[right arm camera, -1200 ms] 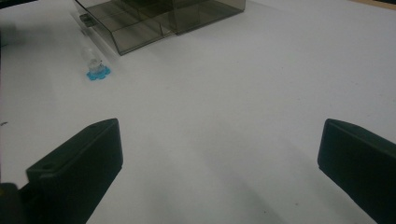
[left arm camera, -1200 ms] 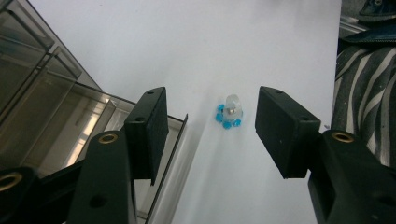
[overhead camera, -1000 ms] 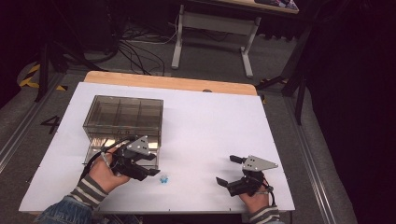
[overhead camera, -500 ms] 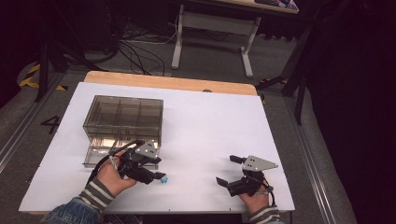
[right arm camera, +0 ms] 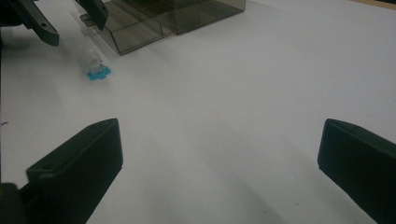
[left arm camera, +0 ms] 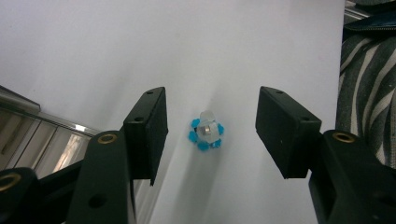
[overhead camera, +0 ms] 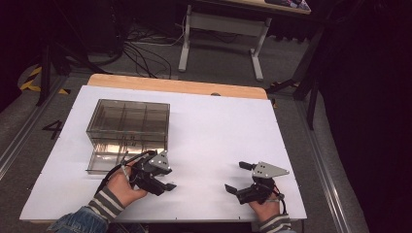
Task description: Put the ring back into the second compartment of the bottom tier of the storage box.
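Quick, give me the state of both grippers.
Left gripper: open, jaws either side of the small blue piece, not touching it.
Right gripper: open, holding nothing.

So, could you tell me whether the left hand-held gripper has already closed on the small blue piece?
No, the small blue piece lies between the left hand-held gripper, untouched.
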Demonstrator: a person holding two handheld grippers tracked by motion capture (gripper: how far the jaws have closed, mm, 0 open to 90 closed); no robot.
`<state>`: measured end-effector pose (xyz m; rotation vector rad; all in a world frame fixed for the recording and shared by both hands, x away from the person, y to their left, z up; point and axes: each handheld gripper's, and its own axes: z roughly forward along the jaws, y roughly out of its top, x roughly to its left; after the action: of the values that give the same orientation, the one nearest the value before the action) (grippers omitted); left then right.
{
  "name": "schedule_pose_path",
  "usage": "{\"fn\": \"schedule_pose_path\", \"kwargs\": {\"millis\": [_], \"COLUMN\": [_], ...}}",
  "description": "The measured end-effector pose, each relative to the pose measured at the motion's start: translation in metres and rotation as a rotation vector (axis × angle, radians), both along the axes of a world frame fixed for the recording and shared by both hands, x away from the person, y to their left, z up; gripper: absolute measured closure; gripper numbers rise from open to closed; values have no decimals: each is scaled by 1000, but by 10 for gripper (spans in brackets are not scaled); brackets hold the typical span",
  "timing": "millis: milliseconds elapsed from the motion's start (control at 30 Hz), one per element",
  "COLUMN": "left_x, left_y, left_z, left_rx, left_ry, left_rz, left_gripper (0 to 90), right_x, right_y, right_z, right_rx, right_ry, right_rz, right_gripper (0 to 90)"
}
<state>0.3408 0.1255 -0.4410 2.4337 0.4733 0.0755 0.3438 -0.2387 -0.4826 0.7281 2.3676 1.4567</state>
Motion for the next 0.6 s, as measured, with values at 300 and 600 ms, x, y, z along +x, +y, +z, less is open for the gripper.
{"fn": "schedule_pose_path", "kwargs": {"millis": [300,600], "left_x": [-1,-2], "left_y": [-6,-11], "left_z": [-6,-12], "left_rx": [38,95], "left_ry": [3,-2], "left_rz": [-7,-11], "left_gripper": [464,497], "right_x": [0,0], "right_y": [0,0], "right_z": [0,0], "right_rx": [0,0], "right_ry": [0,-2], "right_rz": [0,2], "right_gripper": [7,7]}}
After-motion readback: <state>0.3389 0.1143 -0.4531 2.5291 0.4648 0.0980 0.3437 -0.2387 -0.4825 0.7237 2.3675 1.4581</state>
